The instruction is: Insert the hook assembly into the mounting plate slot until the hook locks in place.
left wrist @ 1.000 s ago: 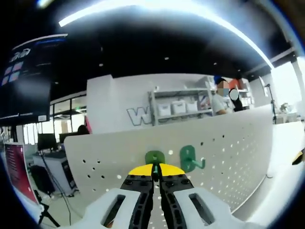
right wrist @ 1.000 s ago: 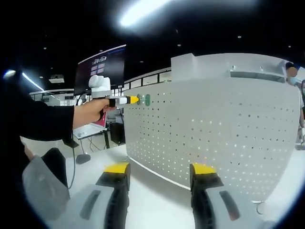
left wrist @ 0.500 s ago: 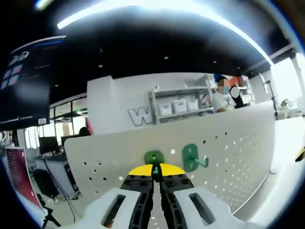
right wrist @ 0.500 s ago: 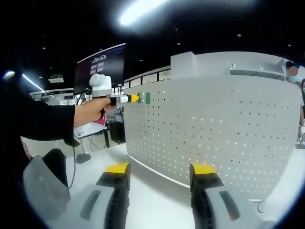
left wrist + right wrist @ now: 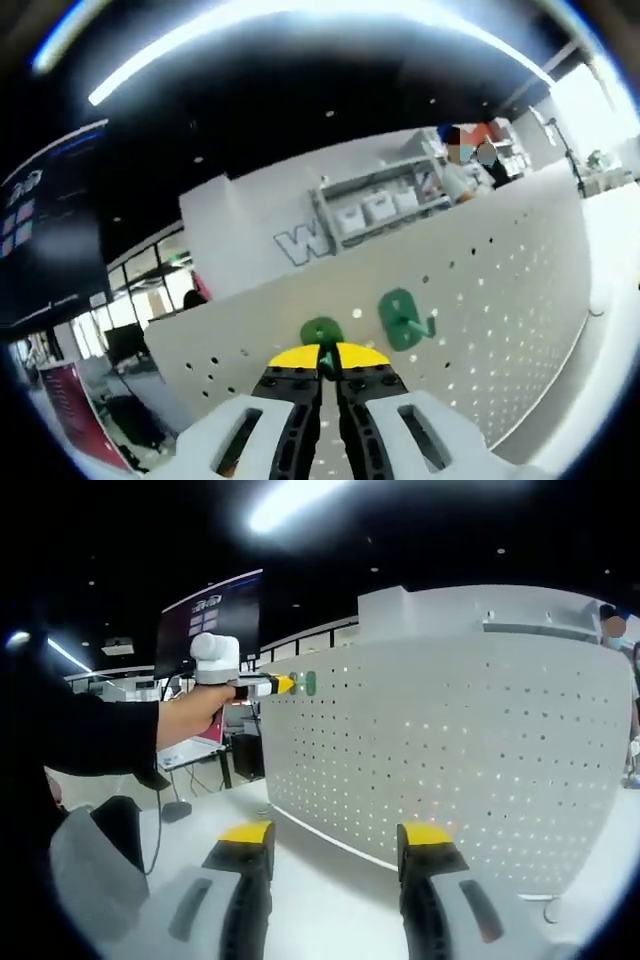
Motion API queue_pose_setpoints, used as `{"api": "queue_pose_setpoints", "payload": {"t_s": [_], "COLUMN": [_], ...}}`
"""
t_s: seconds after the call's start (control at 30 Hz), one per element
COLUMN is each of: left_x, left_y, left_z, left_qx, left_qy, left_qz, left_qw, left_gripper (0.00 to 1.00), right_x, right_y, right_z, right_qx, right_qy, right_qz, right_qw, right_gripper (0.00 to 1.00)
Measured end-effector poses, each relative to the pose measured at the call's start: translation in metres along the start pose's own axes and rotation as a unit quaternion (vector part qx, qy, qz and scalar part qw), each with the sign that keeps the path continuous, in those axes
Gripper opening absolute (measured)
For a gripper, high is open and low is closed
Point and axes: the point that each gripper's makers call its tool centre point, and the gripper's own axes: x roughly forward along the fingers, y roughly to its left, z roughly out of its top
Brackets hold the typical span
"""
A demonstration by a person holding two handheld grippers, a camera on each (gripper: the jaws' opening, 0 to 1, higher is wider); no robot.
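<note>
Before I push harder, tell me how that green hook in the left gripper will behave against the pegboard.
The green hook looks like moulded plastic, so probably stiff and light. The left gripper pinches it by a narrow part, so it might twist if pushed off-axis. The white pegboard stands upright as a thin curved panel and may flex slightly.

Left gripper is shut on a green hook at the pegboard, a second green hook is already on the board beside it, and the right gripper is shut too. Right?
Not quite: the right gripper is open, its jaws wide apart in the right gripper view. The rest holds: the left gripper is shut on a green hook at the pegboard, with a second green hook on the board beside it.
</note>
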Motion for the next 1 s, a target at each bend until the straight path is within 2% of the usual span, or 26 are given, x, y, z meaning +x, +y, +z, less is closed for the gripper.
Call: {"api": "queue_pose_setpoints", "payload": {"t_s": [0.03,0.1,0.23,0.33,0.53,0.6,0.67,0.87,1.0], "left_x": [-0.0008,-0.0013,0.0002,-0.0006,-0.0013,-0.0012,-0.0016,-0.0027,-0.0042], "left_y": [-0.0015,-0.0004,0.0009,0.0023,0.0049,0.0042,0.0033,0.0013,0.0006], "left_z": [-0.0011,-0.0023,-0.0025,-0.0026,-0.0042,-0.0043,-0.0042,-0.0038,-0.0031], "left_qx": [0.003,-0.019,-0.012,-0.069,-0.132,-0.124,-0.098,-0.094,-0.087], "left_qy": [0.004,0.006,0.005,-0.009,-0.013,-0.012,-0.013,-0.015,-0.017], "left_qz": [0.001,-0.001,0.002,-0.002,-0.015,-0.016,-0.015,-0.019,-0.015], "left_qw": [1.0,0.9998,0.9999,0.9976,0.9911,0.9921,0.995,0.9953,0.996], "left_gripper": [0.04,0.04,0.04,0.05,0.06,0.06,0.06,0.08,0.14], "right_x": [0.0001,0.0003,0.0012,0.0016,0.0012,0.0013,0.0013,0.0009,0.0009], "right_y": [-0.0001,-0.0006,-0.0004,0.0006,0.0,0.0002,0.0013,0.0019,0.0025], "right_z": [-0.0001,-0.0005,-0.001,-0.0009,-0.0017,-0.0017,-0.0009,0.0,0.0001], "right_qx": [0.0,0.0,0.001,0.0,0.001,0.002,0.001,0.001,0.001], "right_qy": [0.0,0.001,0.001,0.002,0.003,0.003,0.002,0.002,0.002], "right_qz": [0.0,0.0,0.001,0.003,0.003,0.004,0.006,0.008,0.009], "right_qw": [1.0,1.0,1.0,1.0,1.0,1.0,1.0,1.0,1.0], "right_gripper": [0.47,0.47,0.47,0.47,0.46,0.46,0.46,0.45,0.45]}}
